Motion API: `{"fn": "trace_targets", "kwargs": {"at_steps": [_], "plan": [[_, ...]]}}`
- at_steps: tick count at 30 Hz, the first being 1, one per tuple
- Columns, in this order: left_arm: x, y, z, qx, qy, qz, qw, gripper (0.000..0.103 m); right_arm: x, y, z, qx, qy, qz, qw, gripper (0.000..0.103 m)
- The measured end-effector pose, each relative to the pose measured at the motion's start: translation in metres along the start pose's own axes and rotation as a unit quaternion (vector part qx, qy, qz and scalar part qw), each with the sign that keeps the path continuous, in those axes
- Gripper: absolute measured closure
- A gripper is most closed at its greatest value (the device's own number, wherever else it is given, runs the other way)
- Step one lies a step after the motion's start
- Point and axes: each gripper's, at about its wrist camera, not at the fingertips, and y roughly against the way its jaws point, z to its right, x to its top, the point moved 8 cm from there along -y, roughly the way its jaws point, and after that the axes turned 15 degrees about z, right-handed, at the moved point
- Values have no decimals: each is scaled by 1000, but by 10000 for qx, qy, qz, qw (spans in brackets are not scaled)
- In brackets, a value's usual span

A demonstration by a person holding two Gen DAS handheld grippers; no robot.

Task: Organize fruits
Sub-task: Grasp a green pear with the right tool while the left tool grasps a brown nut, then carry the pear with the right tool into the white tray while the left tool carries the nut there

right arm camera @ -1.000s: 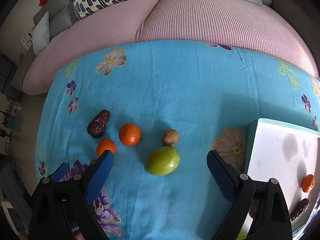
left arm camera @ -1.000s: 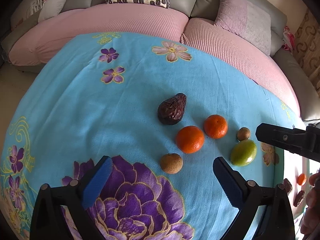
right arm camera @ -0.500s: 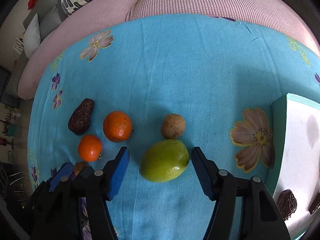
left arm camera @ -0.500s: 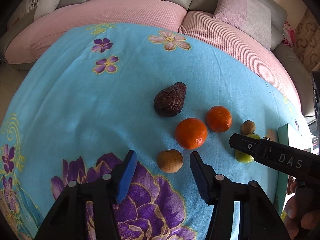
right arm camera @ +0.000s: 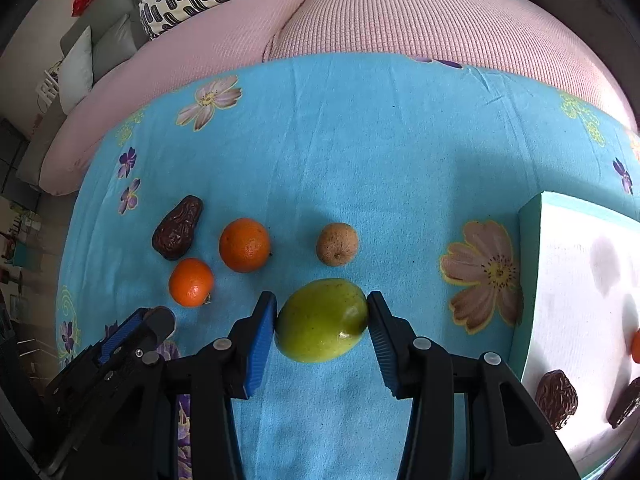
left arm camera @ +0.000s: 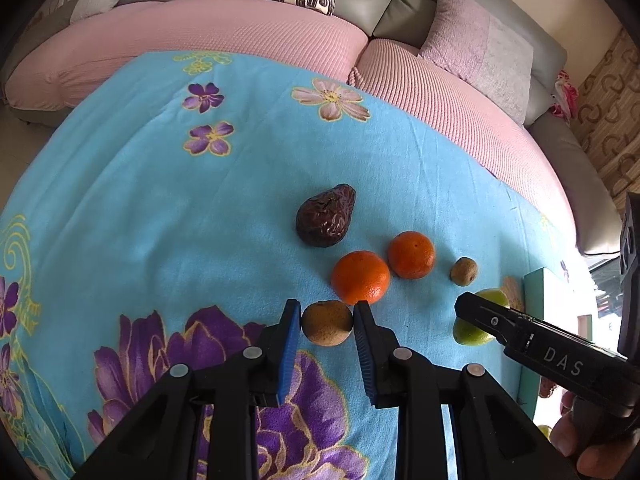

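Fruits scattered on a blue flowered blanket [right arm camera: 360, 140] before a pink sofa [left arm camera: 240, 32]. Small brown fruit [left arm camera: 327, 322] pinched between the pads of the left gripper [left arm camera: 327, 320]; green fruit [right arm camera: 322, 319] squeezed the same way by the right gripper [right arm camera: 322, 318], both seemingly ready for lifting. Nearby, untouched: two oranges [right arm camera: 244, 244] [right arm camera: 191, 282], a dark wrinkled date [right arm camera: 177, 227], another brown fruit [right arm camera: 337, 244]. At the right, a white tray [right arm camera: 532, 280] already holding dates and an orange, likely the destination.

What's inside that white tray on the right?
The tray holds two dark dates and part of an orange fruit at the frame edge. The rest is cut off from view.
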Motion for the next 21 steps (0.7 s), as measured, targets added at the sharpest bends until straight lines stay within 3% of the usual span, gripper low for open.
{"fn": "trace_targets", "kwargs": {"at_steps": [12, 21], "plan": [[11, 28, 15, -189, -22, 184, 9996, 74, -13, 56, 21, -144, 42, 771, 9969, 55], [7, 36, 60, -638, -273, 139, 9975, 74, -45, 85, 70, -358, -430, 1004, 9934, 55]]}}
